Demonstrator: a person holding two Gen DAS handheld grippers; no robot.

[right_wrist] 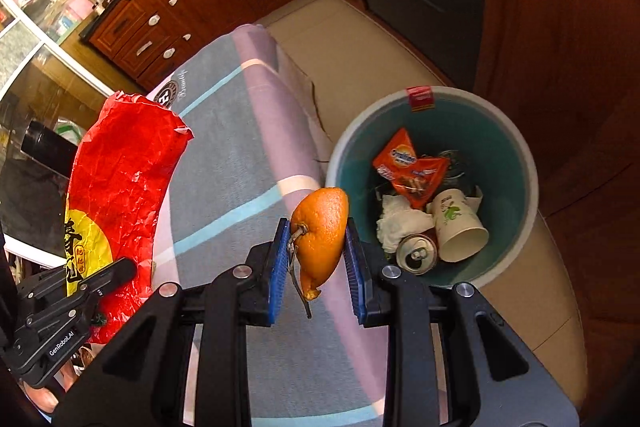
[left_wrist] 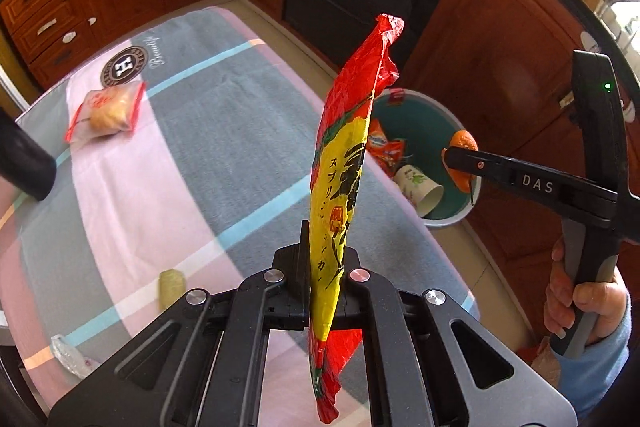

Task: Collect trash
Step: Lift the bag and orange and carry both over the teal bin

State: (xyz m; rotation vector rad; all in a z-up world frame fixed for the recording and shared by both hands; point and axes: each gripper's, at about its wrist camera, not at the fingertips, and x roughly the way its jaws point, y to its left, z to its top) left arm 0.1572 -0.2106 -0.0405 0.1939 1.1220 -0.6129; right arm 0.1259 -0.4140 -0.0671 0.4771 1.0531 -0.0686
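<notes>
Both grippers loaded. Left gripper (left_wrist: 325, 281) is clamped tight on a red and yellow wrapper (left_wrist: 340, 163), pinched near its lower third so the long end stands up the middle of the left view and a short tail hangs below the jaws; held edge-on, probably to keep it from flopping. Right gripper (right_wrist: 316, 255) has its blue pads (right_wrist: 280, 259) closed partway on an orange peel (right_wrist: 320, 231), stem dangling at frame centre. In the right view the bin (right_wrist: 520, 163) sits right of centre on the floor beside the table (right_wrist: 224, 155), already holding an orange packet (right_wrist: 408, 167), a paper cup (right_wrist: 460, 227), a can (right_wrist: 416, 253) and crumpled tissue (right_wrist: 400, 223). In the left view the peel looks over the bin's right rim, so I judge a drop there is next (the wrapper follows). Left on the cloth, left view: a bagged bun (left_wrist: 108, 109) at upper left, a pale scrap (left_wrist: 172, 285) and clear plastic (left_wrist: 68, 351) at lower left. Risk: the peel is light and may catch on the pads.
</notes>
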